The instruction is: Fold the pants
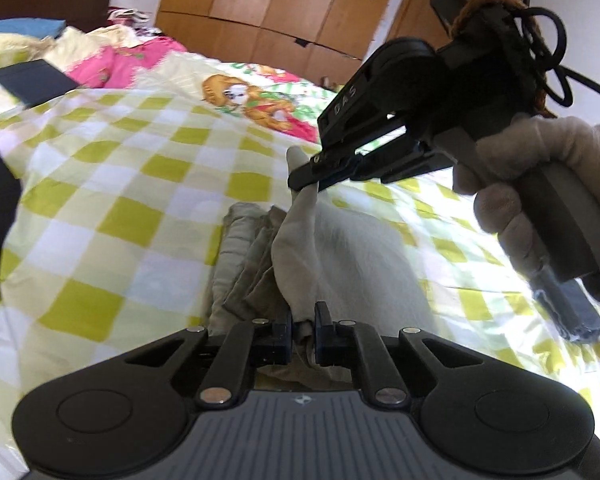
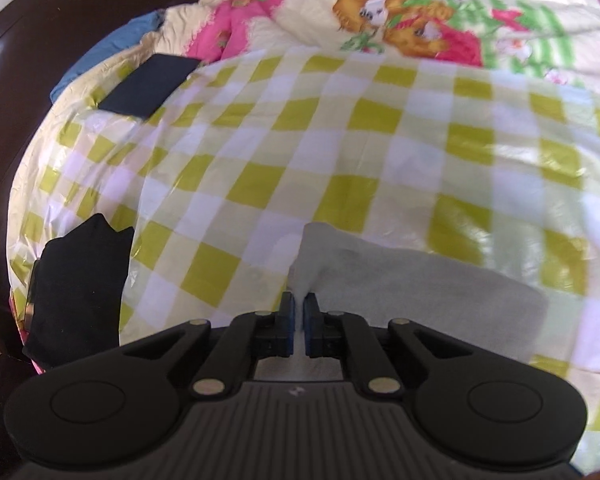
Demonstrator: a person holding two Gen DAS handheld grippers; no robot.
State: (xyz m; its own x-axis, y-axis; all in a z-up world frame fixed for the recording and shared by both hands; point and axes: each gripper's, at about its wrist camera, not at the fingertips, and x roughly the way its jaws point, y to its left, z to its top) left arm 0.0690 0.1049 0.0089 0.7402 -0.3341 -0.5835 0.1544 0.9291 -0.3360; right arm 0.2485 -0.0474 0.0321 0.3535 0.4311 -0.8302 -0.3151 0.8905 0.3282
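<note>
On the bed (image 1: 112, 184), spread with a green-and-white checked sheet, the pale beige pants (image 1: 256, 252) lie bunched near the 6 o'clock edge of the left wrist view, just ahead of the camera. The left claw (image 1: 303, 334) is clamped on a gathered fold of the cloth, which shows between its pads. The right claw (image 1: 312, 176) comes in from 2 o'clock in the same view, held by a gloved hand (image 1: 540, 184); its fingers are pinched together on a peak of fabric that is drawn up off the heap into a taut ridge running down toward the left claw.

The right wrist view agrees: its claw (image 2: 299, 316) is closed hard on a thin edge of the pants (image 2: 420, 280), whose body spreads flat toward 3 o'clock over the sheet. Two dark folded items sit well apart, one at 10 o'clock (image 2: 148, 86) and one at 8 o'clock (image 2: 80, 284).

I judge this to be the start of a fold: both corners of one end have been taken and the lift is under way, with the cloth not yet carried over.

The next move likely calls for raising both grips together, keeping the edge between them stretched so it does not sag, then sweeping it across the flat part and laying it down squarely. Uneven height or slack would leave wrinkles, and the thin pinch on the right could slip.
</note>
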